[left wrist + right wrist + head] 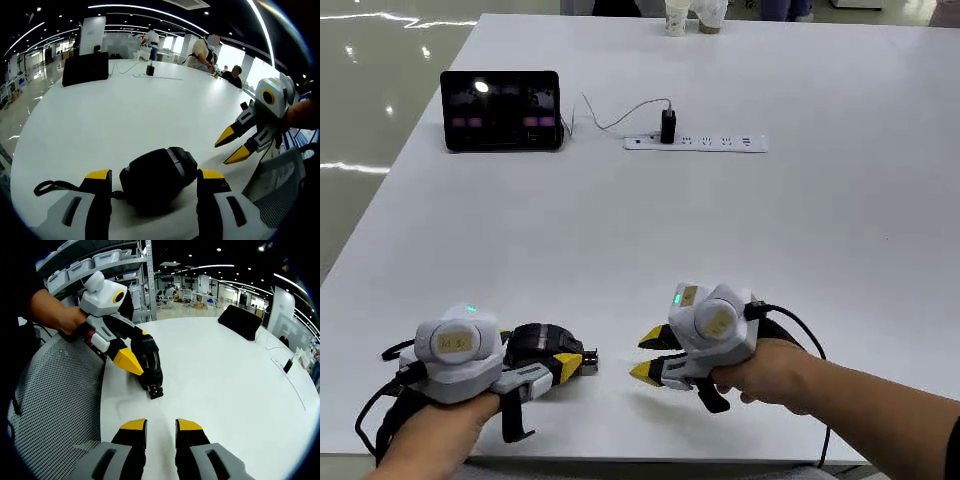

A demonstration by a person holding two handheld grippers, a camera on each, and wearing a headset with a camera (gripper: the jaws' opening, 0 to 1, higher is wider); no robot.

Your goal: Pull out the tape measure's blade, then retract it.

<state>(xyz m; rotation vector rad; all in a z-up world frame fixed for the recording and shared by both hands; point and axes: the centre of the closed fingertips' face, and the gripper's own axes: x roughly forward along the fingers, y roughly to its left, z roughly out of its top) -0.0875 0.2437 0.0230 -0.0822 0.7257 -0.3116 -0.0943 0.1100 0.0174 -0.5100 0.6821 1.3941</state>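
A black tape measure (542, 345) lies on the white table (720, 230) near its front edge, at the left. My left gripper (558, 355) is shut on it, one yellow-tipped jaw on each side of the case (157, 177). The blade's hook end (156, 391) sticks out only a little from the case and points toward my right gripper (648, 355). That gripper hovers a short way to the right, jaws slightly apart with nothing between them (161, 426). A black wrist strap (47, 189) trails from the case.
A dark tablet (502, 110) stands at the back left. A white power strip (695, 143) with a black charger and cable lies beside it. Paper cups (678, 18) sit at the far edge. A mesh chair (55, 405) is just off the near edge.
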